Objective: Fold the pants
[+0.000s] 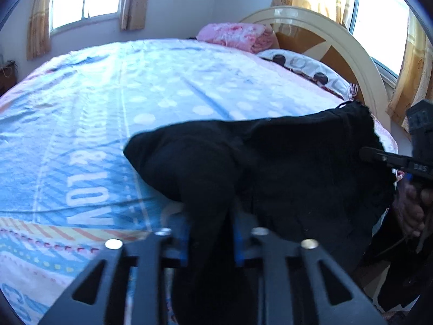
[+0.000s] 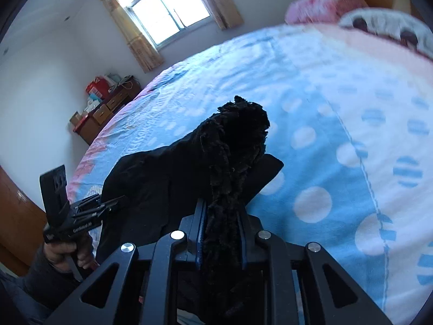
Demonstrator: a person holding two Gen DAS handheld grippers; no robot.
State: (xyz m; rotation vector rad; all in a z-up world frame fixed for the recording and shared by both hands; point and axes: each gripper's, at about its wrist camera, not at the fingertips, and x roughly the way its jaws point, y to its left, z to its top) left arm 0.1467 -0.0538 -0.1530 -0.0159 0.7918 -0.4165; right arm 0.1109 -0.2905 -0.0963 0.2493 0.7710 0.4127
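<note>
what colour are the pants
Black: the pants show best in the left wrist view, spread over the blue dotted bedsheet.

We see the pants (image 2: 238,140) as matt black cloth with a fuzzy, fleecy inner face. The bed (image 1: 108,113) wears a soft printed cotton-like sheet. Our tongs look like matt black plastic with shiny metal pins.

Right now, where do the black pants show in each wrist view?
Left wrist: black pants fill centre to right, pinched by left gripper.
Right wrist: pants at centre, clamped in right gripper.
Shared landmark: pink folded blanket by the headboard.
</note>
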